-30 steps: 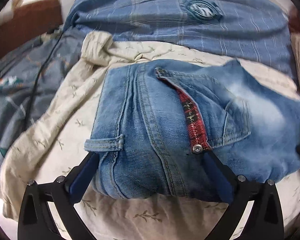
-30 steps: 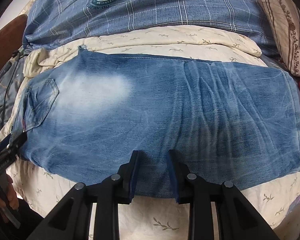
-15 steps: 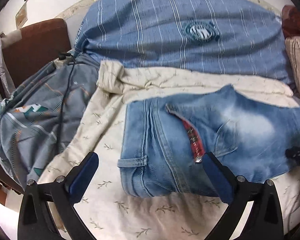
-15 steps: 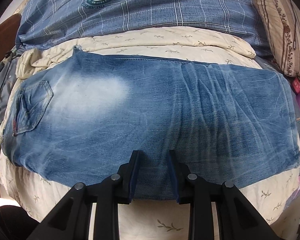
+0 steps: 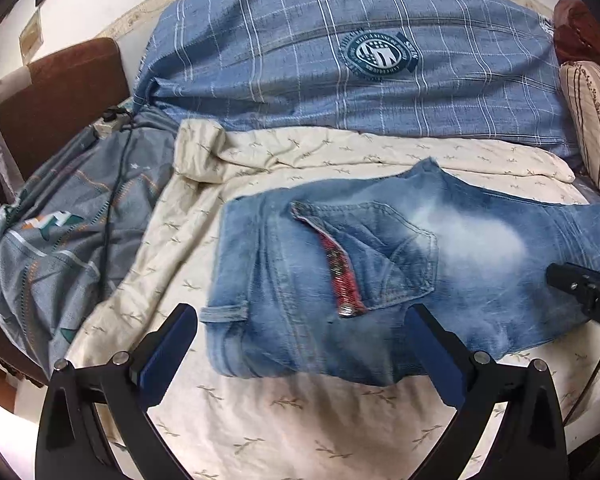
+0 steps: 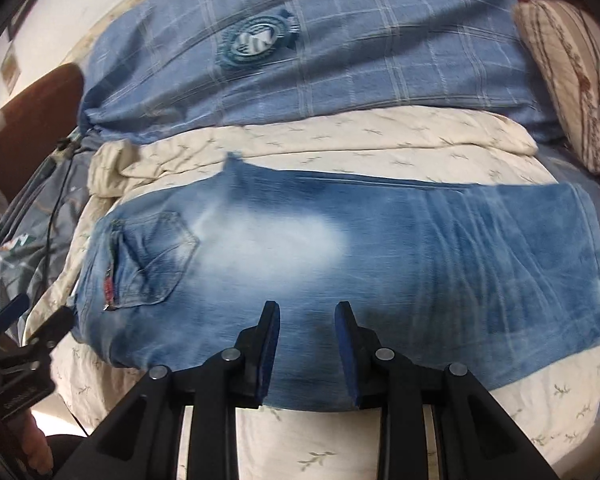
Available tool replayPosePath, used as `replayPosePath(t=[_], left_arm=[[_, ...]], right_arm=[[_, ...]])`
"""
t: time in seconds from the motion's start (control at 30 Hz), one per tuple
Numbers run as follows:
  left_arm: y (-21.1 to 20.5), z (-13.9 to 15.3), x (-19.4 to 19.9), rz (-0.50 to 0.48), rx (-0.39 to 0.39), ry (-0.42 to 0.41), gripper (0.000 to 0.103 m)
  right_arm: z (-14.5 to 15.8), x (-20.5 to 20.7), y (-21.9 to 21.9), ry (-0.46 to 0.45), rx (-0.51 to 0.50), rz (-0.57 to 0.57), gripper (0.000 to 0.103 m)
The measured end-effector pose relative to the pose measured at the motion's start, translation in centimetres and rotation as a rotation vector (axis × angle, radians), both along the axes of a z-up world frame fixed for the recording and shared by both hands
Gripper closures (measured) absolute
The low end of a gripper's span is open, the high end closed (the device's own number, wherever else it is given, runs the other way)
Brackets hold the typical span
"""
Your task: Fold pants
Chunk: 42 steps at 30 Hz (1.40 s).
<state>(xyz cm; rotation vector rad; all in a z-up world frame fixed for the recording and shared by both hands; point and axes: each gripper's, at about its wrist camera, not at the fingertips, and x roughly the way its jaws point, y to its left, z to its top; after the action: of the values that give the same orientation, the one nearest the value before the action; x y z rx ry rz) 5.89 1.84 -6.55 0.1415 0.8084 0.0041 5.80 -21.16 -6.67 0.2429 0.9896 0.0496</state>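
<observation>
My left gripper [image 5: 300, 344] hangs wide apart, holding nothing, above the waistband end of the jeans [image 5: 340, 280]. My right gripper [image 6: 307, 344], part-open and gripping nothing, points at their near folded edge. The jeans lie at twelve o'clock, folded lengthwise: thick faded denim, stiff seams, red pocket trim [image 5: 342, 280]. I judge the crosswise fold comes next, needing both layers pinched. Beyond, soft cream sheet [image 5: 300, 420], then checked blue pillow [image 5: 340, 60].

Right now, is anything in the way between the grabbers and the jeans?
Nothing visible. The left gripper is open with only cream sheet before the jeans. The right gripper hangs over the denim edge, jaws parted.
</observation>
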Motion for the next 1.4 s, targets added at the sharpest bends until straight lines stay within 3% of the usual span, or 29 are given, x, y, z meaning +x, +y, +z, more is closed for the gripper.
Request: replayPosePath(t=[0.4, 0.77, 1.03, 1.23, 1.4], left_arm=[[-0.7, -4.8, 3.1, 0.002, -0.029, 0.145, 0.0], [-0.9, -6.2, 4.6, -0.021, -0.03, 0.165, 0.0], [-1.2, -6.7, 5.1, -0.021, -0.01, 0.184, 0.0], [-1.0, -5.2, 5.1, 0.009, -0.021, 0.237, 0.003], [0.8, -0.1, 2.4, 0.023, -0.065, 0.111, 0.004]], right_arm=[[-1.5, 0.6, 0.5, 0.017, -0.02, 0.029, 0.071], [-4.3, 2.3, 1.9, 0.099, -0.044, 0.055, 0.071], [-4.5, 2.4, 2.0, 0.098, -0.062, 0.065, 0.071], [-4.1, 2.1, 2.4, 0.091, -0.078, 0.07, 0.071], [-1.3, 1.2, 1.2, -0.042, 0.026, 0.037, 0.071]])
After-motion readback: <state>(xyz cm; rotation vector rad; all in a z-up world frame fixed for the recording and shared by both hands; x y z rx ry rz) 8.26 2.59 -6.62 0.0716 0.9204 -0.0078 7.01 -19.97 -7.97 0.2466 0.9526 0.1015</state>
